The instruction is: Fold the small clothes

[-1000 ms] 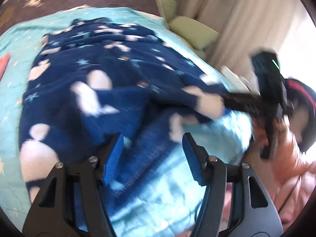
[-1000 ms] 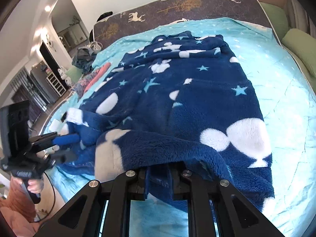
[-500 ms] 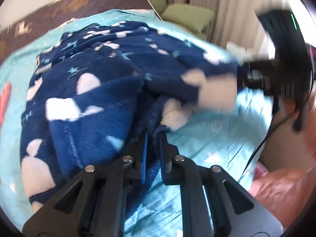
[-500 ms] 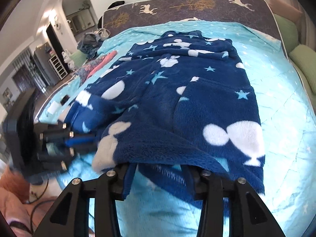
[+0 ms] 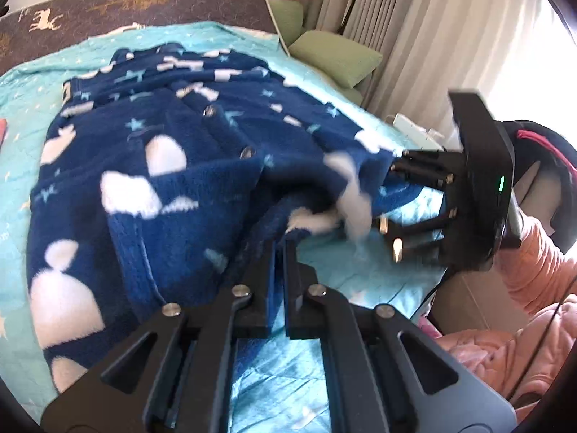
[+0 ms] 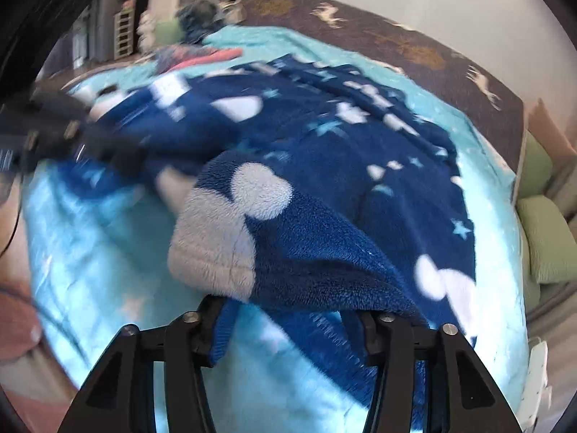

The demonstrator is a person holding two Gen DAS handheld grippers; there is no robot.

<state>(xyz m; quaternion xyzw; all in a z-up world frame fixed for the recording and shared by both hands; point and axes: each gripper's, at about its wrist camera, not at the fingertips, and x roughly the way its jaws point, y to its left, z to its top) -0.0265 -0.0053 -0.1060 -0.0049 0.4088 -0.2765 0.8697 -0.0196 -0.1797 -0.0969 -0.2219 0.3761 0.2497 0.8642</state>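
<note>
A dark blue fleece garment point(image 5: 173, 166) with white shapes, stars and snap buttons lies spread on the turquoise bedspread point(image 5: 360, 278). My left gripper point(image 5: 280, 249) is shut on a fold of its near edge. In the right wrist view the garment's point(image 6: 324, 216) grey-white cuff and hem drape over my right gripper point(image 6: 286, 324). Its fingers stand wide apart with fleece between them, and its jaws are closing. The left wrist view shows the right gripper point(image 5: 391, 198) at the garment's right edge. The left gripper point(image 6: 108, 144) is a dark blur at the left.
A brown headboard point(image 5: 144, 0) with deer prints runs along the back. Green cushions point(image 5: 335, 54) and curtains point(image 5: 414, 36) stand to the right. A person's pink sleeve point(image 5: 533, 263) is at the bed's right edge. Other clothes point(image 6: 202, 54) lie on the far left of the bedspread point(image 6: 101, 238).
My left gripper went from open to shut on the garment's edge. My right gripper let its jaws out from shut, rolled and shifted sideways, and the hem now drapes over it.
</note>
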